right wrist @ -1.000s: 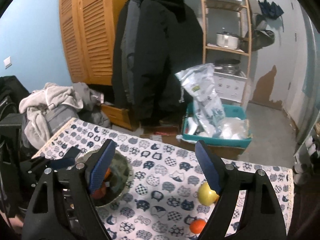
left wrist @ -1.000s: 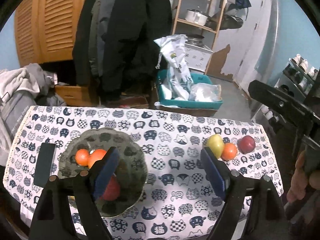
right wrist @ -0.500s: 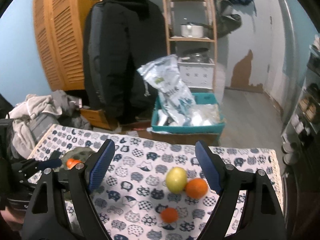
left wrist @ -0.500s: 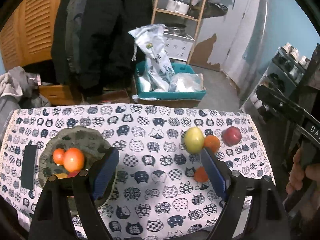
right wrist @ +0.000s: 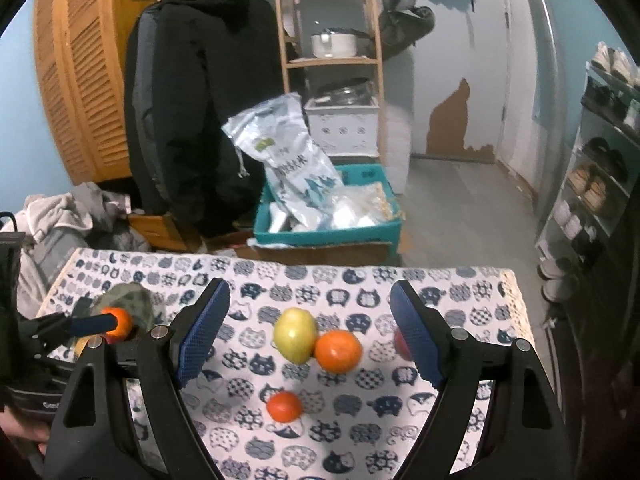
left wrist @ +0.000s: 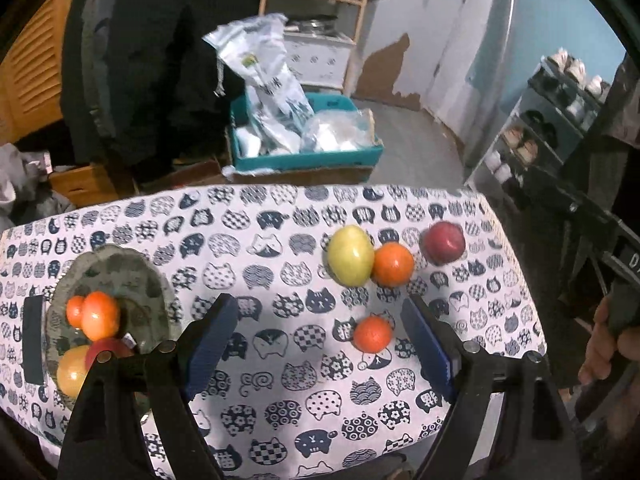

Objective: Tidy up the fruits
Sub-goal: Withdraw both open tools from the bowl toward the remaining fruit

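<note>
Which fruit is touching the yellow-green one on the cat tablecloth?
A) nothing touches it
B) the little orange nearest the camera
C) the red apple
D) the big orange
D: the big orange sits pressed against the yellow-green fruit, while the red apple and the little orange lie apart from it.

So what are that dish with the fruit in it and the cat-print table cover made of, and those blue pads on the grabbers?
The dish looks like glazed ceramic: mottled grey-green, wavy rim, faint sheen. The table cover seems to be woven cotton cloth, matte, with a printed pattern. The blue pads look like textured rubber or foam on black plastic arms; which of the two is hard to tell.
</note>
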Tool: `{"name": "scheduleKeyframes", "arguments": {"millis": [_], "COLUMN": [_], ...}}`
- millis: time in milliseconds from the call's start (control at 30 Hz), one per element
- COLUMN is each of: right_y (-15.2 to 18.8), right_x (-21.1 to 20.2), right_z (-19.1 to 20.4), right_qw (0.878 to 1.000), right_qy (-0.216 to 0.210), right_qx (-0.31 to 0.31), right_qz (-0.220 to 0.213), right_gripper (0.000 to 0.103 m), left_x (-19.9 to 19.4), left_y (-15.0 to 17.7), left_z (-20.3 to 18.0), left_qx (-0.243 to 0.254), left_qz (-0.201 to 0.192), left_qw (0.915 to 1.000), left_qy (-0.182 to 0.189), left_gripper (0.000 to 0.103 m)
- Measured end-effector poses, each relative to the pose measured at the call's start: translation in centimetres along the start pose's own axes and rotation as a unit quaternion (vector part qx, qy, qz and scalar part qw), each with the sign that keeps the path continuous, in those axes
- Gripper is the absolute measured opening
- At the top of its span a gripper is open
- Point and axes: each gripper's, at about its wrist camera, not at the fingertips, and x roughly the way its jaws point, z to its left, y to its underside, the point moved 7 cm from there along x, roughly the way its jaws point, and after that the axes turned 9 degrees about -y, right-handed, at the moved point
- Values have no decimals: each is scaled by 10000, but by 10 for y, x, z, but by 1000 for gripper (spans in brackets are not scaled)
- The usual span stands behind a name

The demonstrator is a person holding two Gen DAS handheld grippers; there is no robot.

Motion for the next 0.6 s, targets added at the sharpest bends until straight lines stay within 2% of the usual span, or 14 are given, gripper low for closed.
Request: {"name": "scheduleKeyframes", "arguments": {"millis": [200,600], "right_y": [11,29], "right_x": [-2,19], "right_z": [-30,-83], "right_qw": [9996,9960], "right_qy": [175,514], "right_qx": [205,541], "right_qz": [109,487], "right_gripper": [82,82], "left_x": [21,60], "left_y": [7,-5], "left_z": [-18,-35], "left_qx": [83,73], "left_qz": [312,540], "left_qw": [9995,9985], "left_qy": [64,-16], "left_gripper": [85,85]}}
